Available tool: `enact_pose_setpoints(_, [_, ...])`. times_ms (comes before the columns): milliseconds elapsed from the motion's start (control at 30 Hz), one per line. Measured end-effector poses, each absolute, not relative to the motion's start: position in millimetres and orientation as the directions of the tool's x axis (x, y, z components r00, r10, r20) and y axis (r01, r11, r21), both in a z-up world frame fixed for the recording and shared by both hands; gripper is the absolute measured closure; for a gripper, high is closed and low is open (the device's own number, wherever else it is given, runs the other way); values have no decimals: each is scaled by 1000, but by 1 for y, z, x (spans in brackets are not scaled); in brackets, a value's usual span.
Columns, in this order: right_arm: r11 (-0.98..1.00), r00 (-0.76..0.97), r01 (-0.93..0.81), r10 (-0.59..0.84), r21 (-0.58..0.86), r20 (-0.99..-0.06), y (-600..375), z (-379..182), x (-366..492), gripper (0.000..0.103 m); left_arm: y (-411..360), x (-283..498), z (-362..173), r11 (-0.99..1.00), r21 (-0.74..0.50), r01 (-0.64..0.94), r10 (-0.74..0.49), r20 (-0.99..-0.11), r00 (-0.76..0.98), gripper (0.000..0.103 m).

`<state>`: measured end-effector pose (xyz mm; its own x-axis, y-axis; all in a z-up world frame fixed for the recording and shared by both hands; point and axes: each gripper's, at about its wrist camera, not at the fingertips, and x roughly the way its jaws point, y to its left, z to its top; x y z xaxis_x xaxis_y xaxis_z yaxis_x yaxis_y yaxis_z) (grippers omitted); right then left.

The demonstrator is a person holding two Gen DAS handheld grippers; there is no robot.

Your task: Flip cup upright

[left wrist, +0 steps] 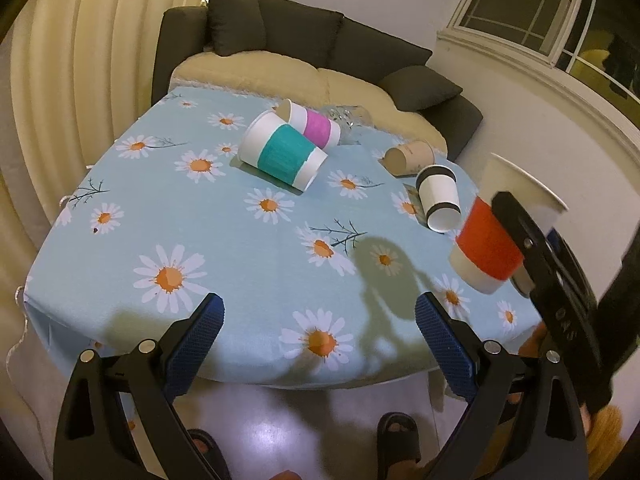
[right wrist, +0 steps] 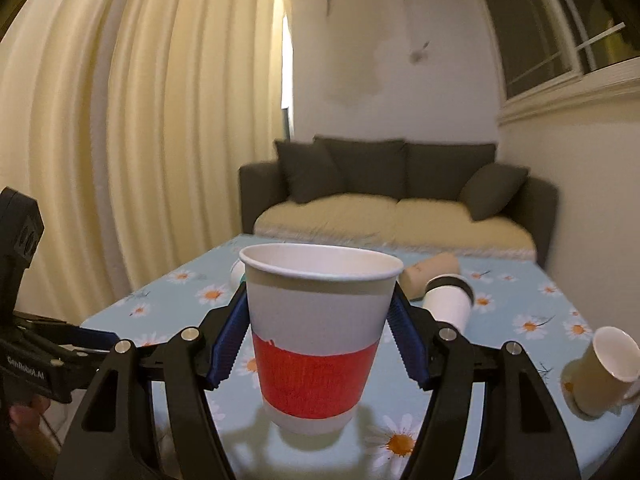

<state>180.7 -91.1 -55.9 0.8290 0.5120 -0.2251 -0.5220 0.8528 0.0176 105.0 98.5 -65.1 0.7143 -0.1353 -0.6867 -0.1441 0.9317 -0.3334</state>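
My right gripper (right wrist: 318, 332) is shut on a white paper cup with a red band (right wrist: 316, 344). It holds the cup upright, mouth up, just above the daisy tablecloth (right wrist: 516, 292). In the left wrist view the same cup (left wrist: 494, 240) hangs tilted at the right, with the right gripper's black finger across it. My left gripper (left wrist: 318, 320) is open and empty over the near table edge (left wrist: 240, 376).
Several cups lie on their sides: a teal-banded one (left wrist: 282, 156), a magenta-banded one (left wrist: 314, 126), a brown one (left wrist: 410, 157), a black-banded one (left wrist: 438, 198), and a brown one at the right edge (right wrist: 604, 372). A clear glass (left wrist: 348, 118) lies at the back. A sofa (right wrist: 396, 200) stands behind.
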Motion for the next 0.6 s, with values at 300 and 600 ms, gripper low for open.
enact_pose_setpoints(300, [939, 928, -342, 332, -34, -171, -90, -101, 174, 37, 98, 116, -72, 928, -337, -157, -134, -696, 705, 9])
enact_pose_setpoints(600, [946, 936, -310, 288, -89, -205, -73, -141, 179, 36, 91, 124, -80, 936, -321, -147, -137, -714, 687, 9])
